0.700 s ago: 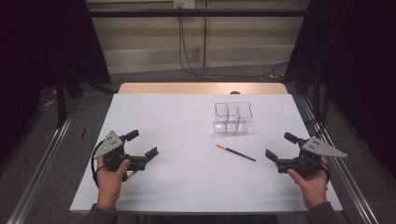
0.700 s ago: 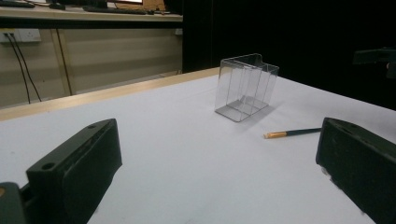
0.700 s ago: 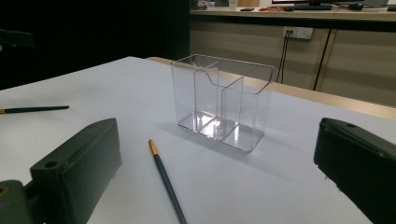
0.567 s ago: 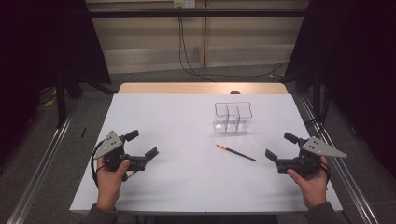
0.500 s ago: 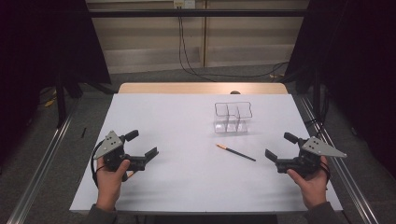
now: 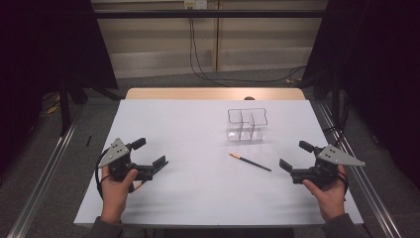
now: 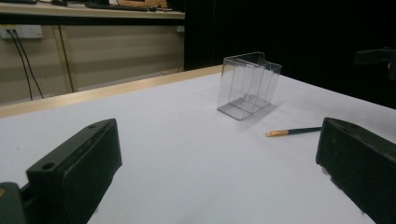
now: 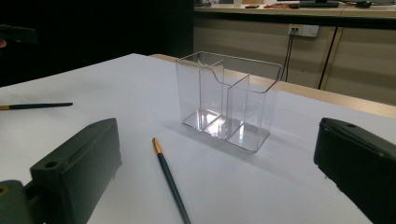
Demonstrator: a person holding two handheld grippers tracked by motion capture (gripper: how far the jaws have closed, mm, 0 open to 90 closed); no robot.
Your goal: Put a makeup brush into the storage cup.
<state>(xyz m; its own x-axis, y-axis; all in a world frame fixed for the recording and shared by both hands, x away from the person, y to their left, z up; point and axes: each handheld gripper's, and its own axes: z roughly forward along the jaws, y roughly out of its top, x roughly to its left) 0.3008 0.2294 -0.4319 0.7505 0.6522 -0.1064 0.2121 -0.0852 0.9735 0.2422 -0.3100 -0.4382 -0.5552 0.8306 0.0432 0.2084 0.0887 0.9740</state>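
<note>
Paintbrush [image 6: 250, 162] lies flat on the white table [image 6: 198, 129], toward the right half, roughly mid-depth, well apart from both grippers; gold ferrule end points left, dark handle runs right and slightly toward the near edge. Clear acrylic organizer [image 6: 246, 125] w/ its dividers stands upright just behind the brush, closer to the far edge, not touching it; compartments look empty. In the right gripper view a second brush [image 8: 35, 106] shows at the left, farther off on the table; can't tell much more abt it. Left gripper [image 6: 148, 159] is held near the near-left corner, fingers spread wide, nothing btwn them. Right gripper [image 6: 293, 157] sits near the right edge, fingers likewise wide open and empty, aimed toward brush and organizer. Progress, as I judge it: nothing done yet. Brush untouched on the table, organizer empty. Likely job = brush into organizer, so all of it is left: reach, pinch the brush, lift, tip it upright, drop into a compartment. Right gripper is the nearer one for that.
</note>
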